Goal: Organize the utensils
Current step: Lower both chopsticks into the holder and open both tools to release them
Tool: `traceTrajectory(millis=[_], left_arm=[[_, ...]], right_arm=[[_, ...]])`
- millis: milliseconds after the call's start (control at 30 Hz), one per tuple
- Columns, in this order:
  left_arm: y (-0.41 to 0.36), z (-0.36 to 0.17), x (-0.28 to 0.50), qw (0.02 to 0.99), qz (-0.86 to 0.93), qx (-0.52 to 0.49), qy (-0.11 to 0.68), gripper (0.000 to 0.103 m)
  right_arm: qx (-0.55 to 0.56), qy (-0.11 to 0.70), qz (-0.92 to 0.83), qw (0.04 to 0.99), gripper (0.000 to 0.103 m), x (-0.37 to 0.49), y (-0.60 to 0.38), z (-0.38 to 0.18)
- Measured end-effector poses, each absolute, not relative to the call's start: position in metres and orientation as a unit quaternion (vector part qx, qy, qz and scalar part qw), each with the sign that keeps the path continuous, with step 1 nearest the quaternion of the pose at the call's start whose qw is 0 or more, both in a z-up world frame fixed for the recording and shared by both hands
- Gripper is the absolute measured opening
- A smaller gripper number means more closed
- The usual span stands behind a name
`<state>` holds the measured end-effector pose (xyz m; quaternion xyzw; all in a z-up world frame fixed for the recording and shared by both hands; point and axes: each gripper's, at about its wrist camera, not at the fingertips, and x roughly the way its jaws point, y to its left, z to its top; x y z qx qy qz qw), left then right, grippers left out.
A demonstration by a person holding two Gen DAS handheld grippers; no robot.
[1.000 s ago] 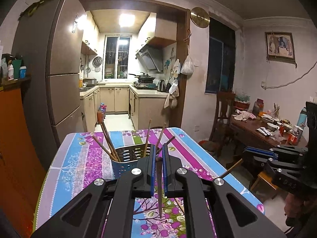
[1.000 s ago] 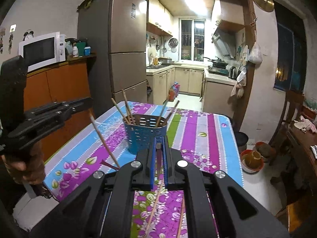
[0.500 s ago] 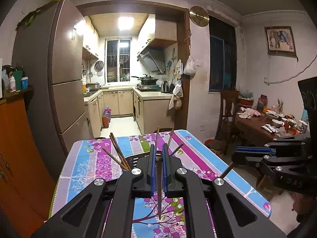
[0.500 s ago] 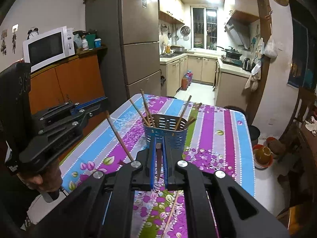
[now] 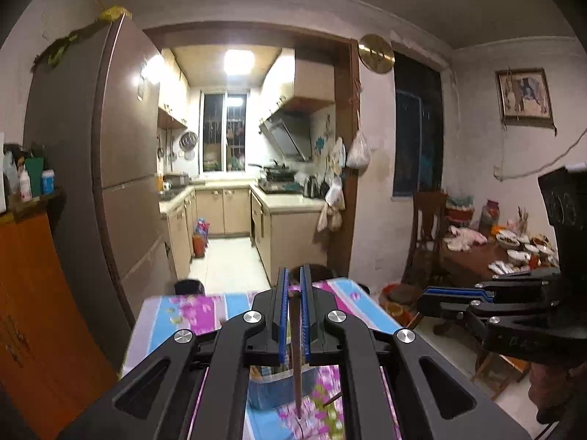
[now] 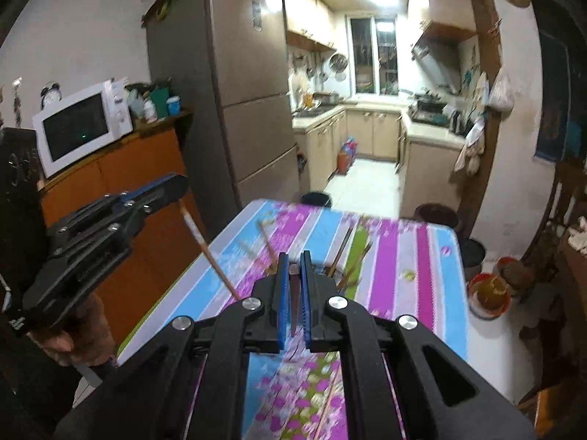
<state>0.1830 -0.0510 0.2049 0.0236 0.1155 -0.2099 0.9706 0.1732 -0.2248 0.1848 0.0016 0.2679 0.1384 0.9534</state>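
Note:
My left gripper (image 5: 292, 275) is shut on a brown chopstick (image 5: 296, 359) that hangs down between its blue pads, high above the striped floral table (image 5: 183, 315). The blue utensil basket (image 5: 269, 388) shows blurred below it, through the gripper frame. My right gripper (image 6: 293, 260) is shut on another chopstick (image 6: 294, 304), above the same table (image 6: 414, 256). Behind its fingers several chopsticks (image 6: 341, 253) stick up from the basket, which is mostly hidden. Each view shows the other tool: the right gripper (image 5: 427, 299) at the right, the left gripper (image 6: 178, 185) with its slanting chopstick (image 6: 209, 253) at the left.
Loose chopsticks (image 6: 330, 399) lie on the near cloth. A tall fridge (image 6: 249, 110) and an orange cabinet (image 6: 121, 183) with a microwave (image 6: 80, 124) stand left of the table. Buckets (image 6: 489, 293) sit on the floor at right, beside a chair (image 5: 425, 234) and a cluttered side table (image 5: 488, 260).
Both grippers have risen with their chopsticks still held. The table and basket have dropped low in both views, and the basket is now mostly behind the gripper bodies.

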Motion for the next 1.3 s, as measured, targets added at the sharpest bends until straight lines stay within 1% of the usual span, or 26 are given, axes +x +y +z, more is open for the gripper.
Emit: traceTrajectory(millis=[167,333,567,700,867,1300], left_arm=[[-0.062,0.232,0.209,0.976,-0.191,0.032,0.103,0.007],[-0.076,0.232,0.246,0.977,-0.172,0.044,0.118,0.007],[-0.084,0.206,0.296,0.973,-0.159,0.053,0.161,0.007],[-0.082,0.189,0.32,0.965,-0.167,0.038,0.198,0.007],[-0.082,0.168,0.335,0.958,-0.167,0.045,0.231,0.007],[-0.07,0.121,0.38,0.932,-0.171,0.005,0.321,0.008]], right_arm=[[-0.001,0.257,0.117,0.959,0.005,0.204,-0.225,0.205],[-0.007,0.263,0.104,0.959,0.005,0.242,-0.219,0.208],[-0.006,0.292,0.095,0.952,0.005,0.282,-0.218,0.188],[0.0,0.315,0.098,0.944,0.005,0.296,-0.22,0.176],[0.002,0.334,0.099,0.937,0.005,0.305,-0.22,0.162],[0.04,0.374,0.113,0.92,0.005,0.339,-0.221,0.136]])
